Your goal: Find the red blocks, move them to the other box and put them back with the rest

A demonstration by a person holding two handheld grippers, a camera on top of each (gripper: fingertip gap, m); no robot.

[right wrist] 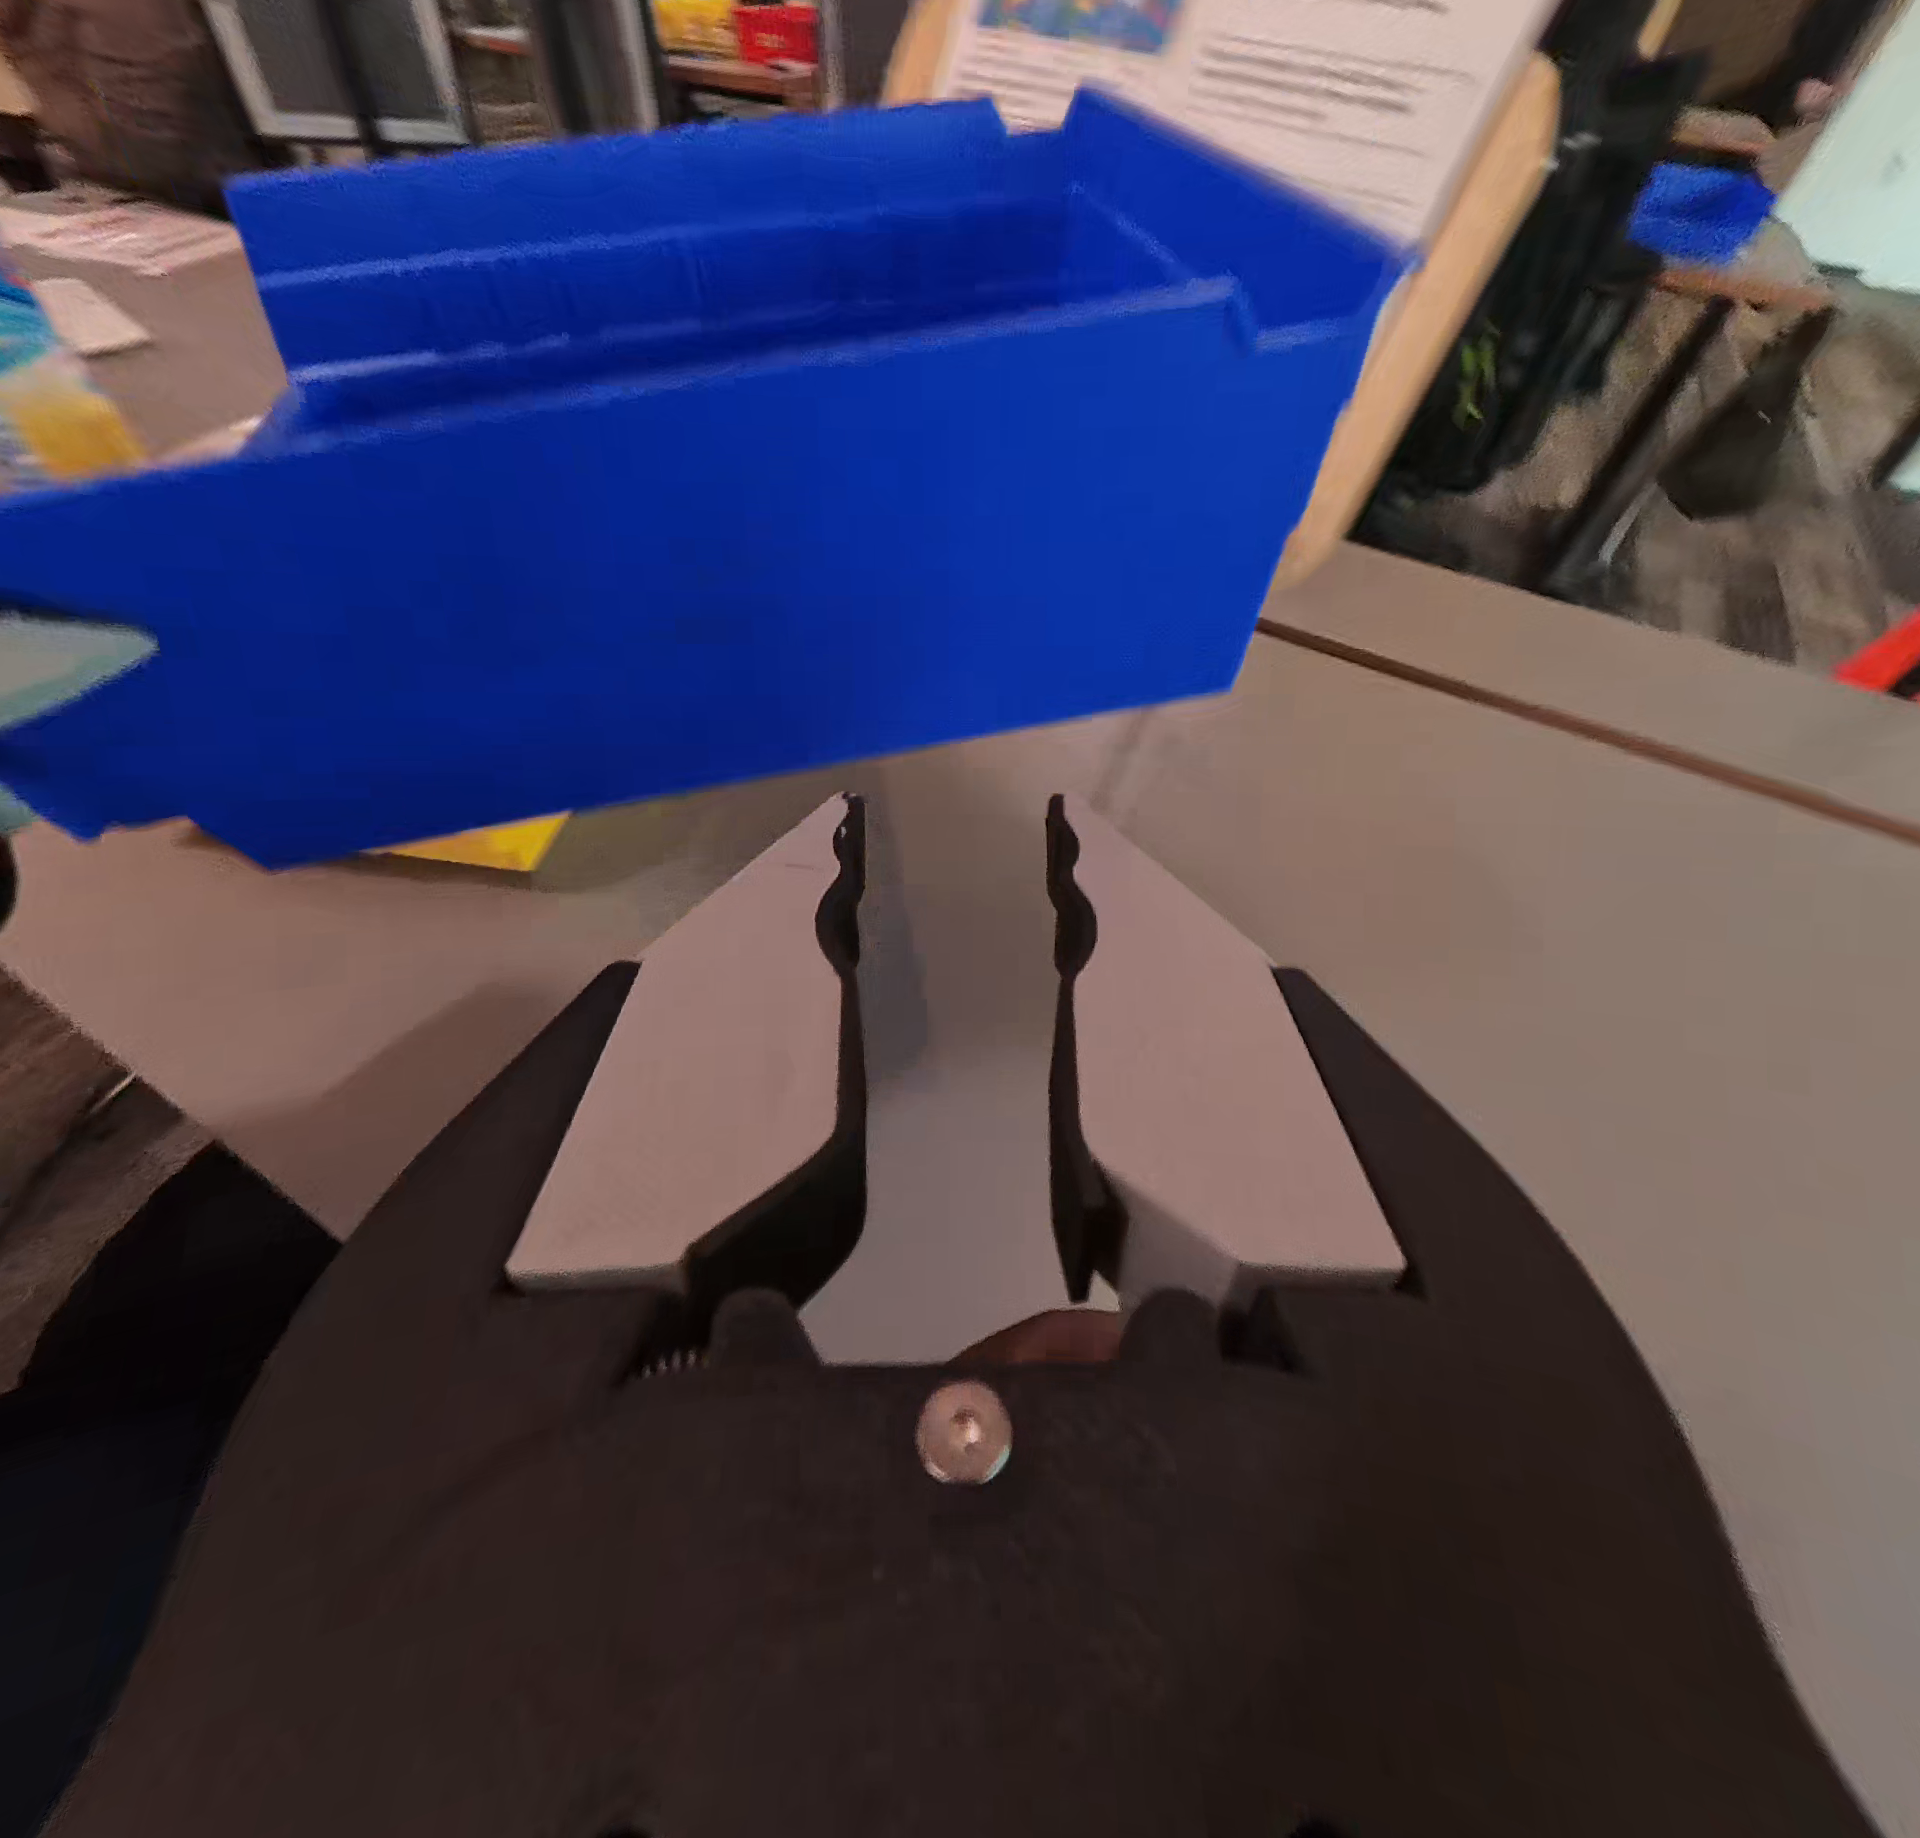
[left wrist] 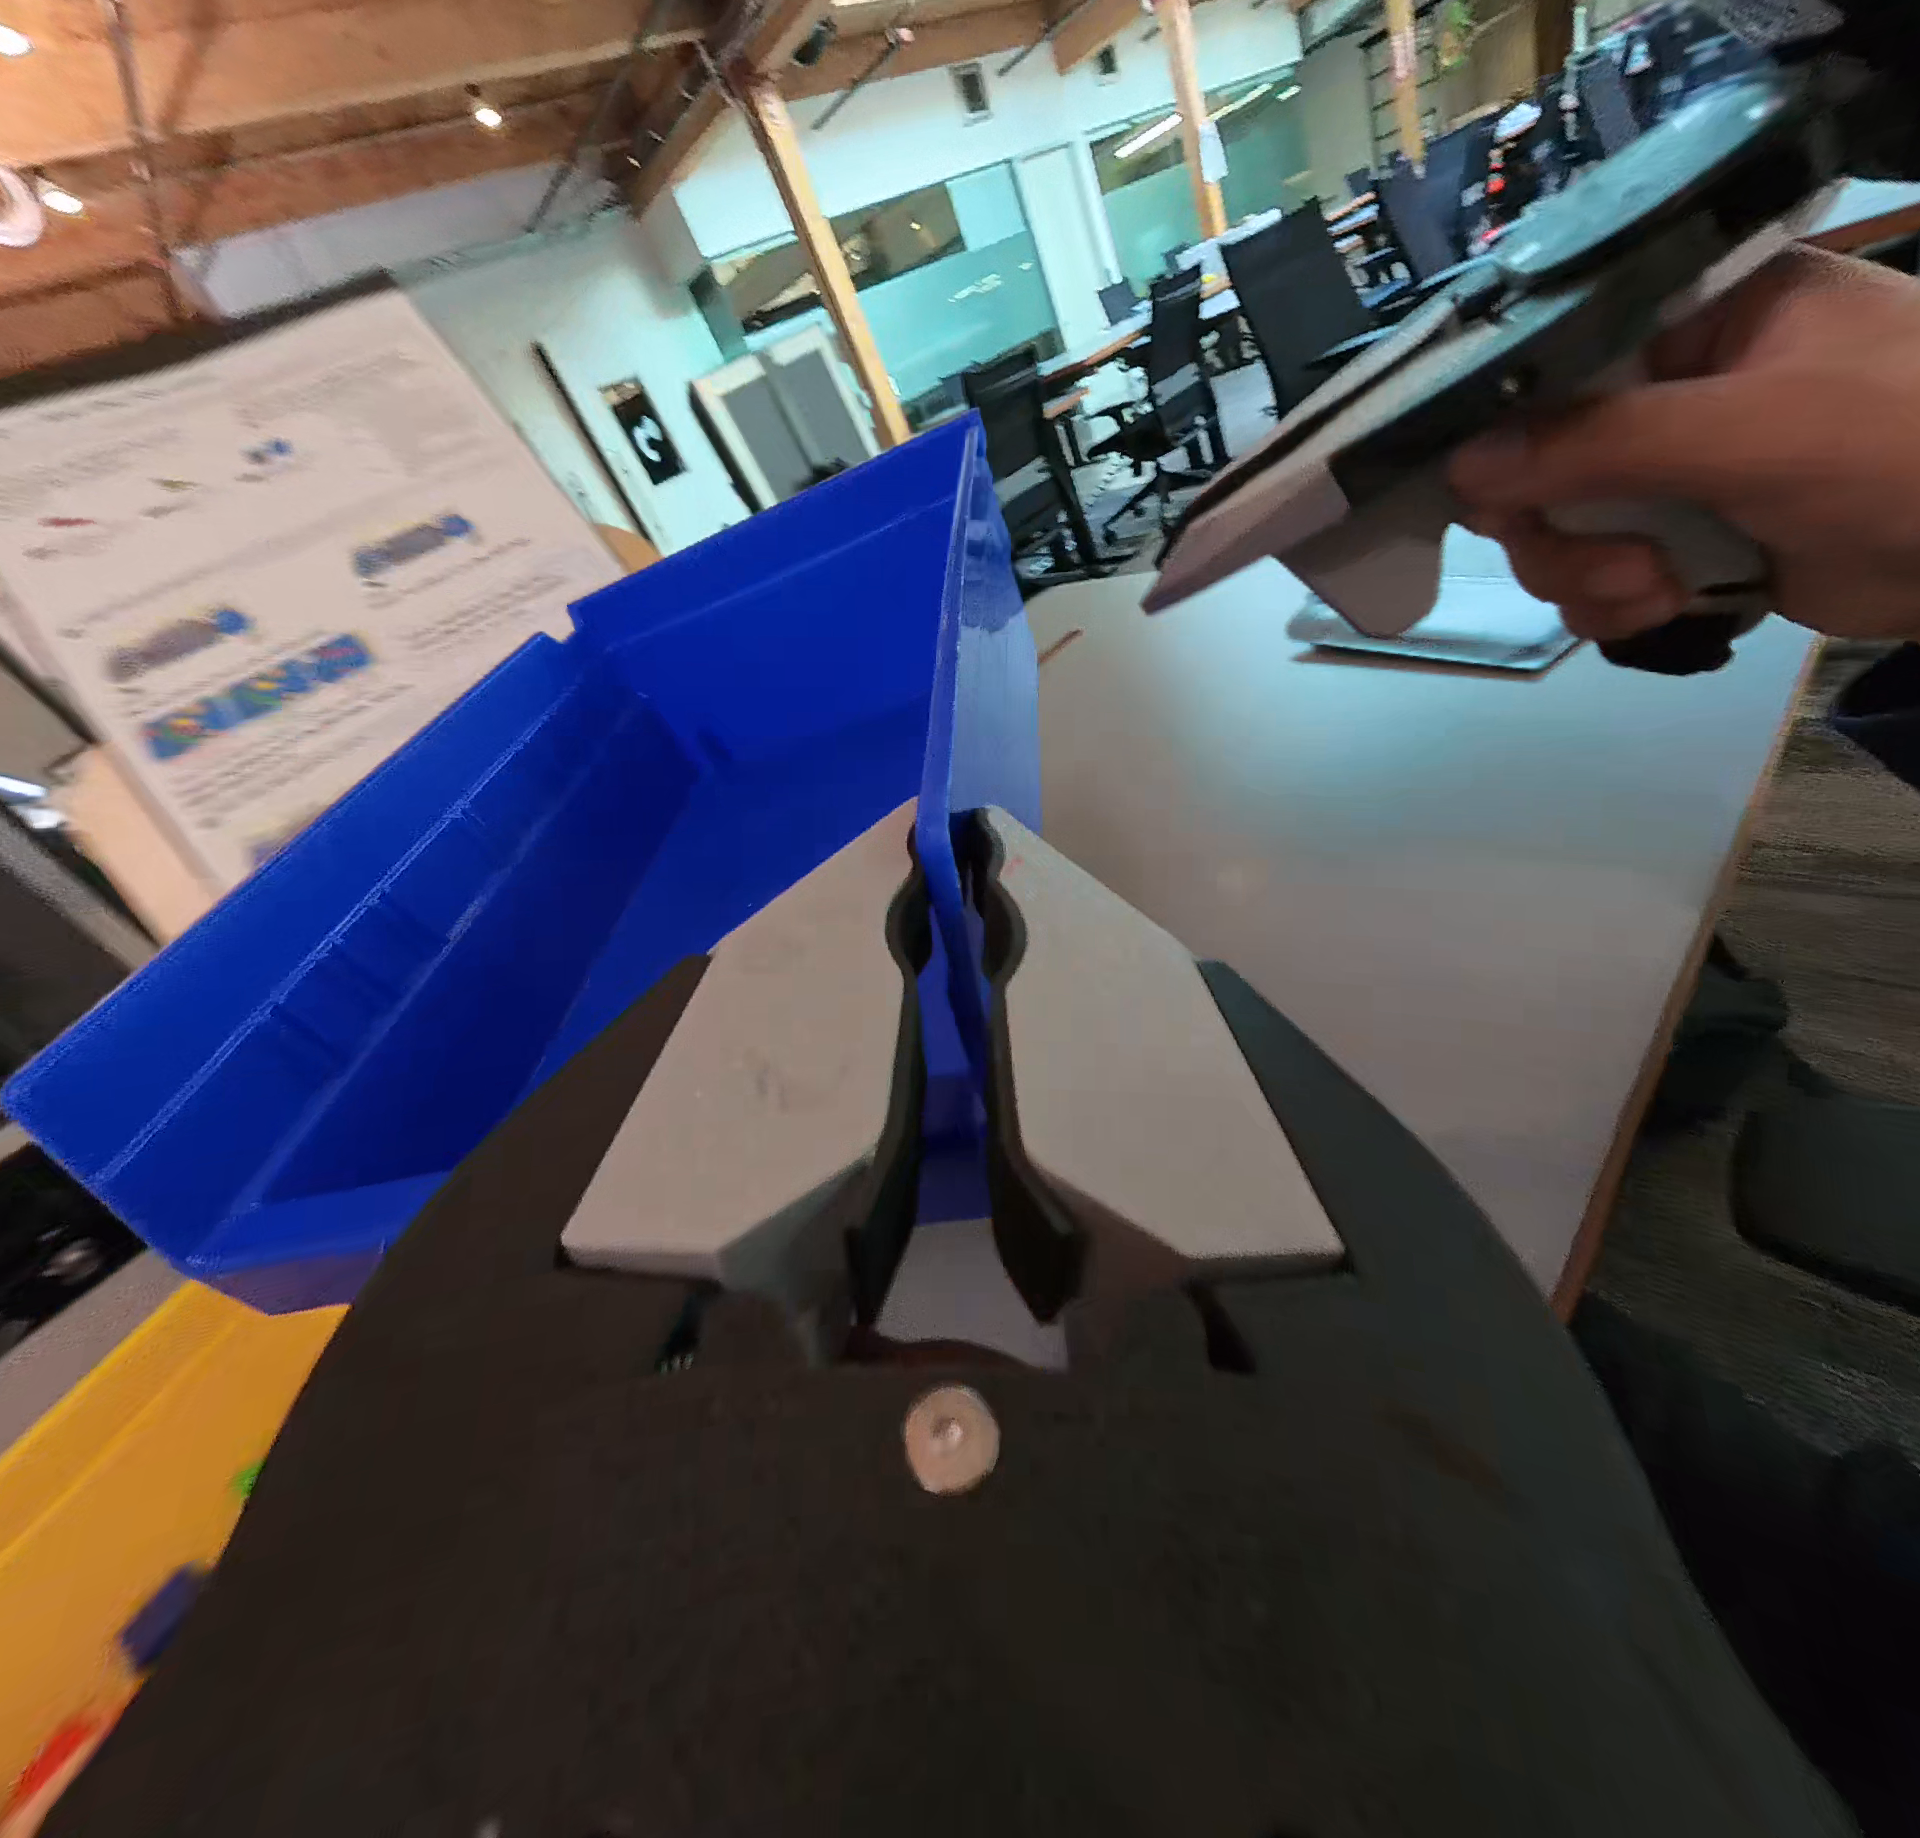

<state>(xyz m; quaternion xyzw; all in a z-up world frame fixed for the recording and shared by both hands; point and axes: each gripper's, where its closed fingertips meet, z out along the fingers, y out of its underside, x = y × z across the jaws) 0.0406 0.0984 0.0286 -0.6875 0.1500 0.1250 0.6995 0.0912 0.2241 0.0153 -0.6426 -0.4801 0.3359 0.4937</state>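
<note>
My left gripper point(left wrist: 951, 832) is shut on the side wall of a blue box point(left wrist: 499, 905) and holds it tilted in the air above a yellow box point(left wrist: 114, 1497). The blue box looks empty inside. Blurred blocks, one blue point(left wrist: 161, 1622) and one red point(left wrist: 52, 1767), lie in the yellow box. In the right wrist view the blue box point(right wrist: 675, 541) hangs above the table, with a corner of the yellow box point(right wrist: 478, 843) under it. My right gripper point(right wrist: 954, 817) is open and empty, just below and in front of the blue box. The right gripper, held in a hand, also shows in the left wrist view point(left wrist: 1174, 593).
The grey table point(left wrist: 1351, 905) stretches to the right, its edge point(left wrist: 1683, 1009) by dark carpet. A flat grey item point(left wrist: 1444, 635) lies far on it. A poster board point(right wrist: 1226, 22) stands behind the boxes. Office chairs point(left wrist: 1288, 302) and desks stand farther back.
</note>
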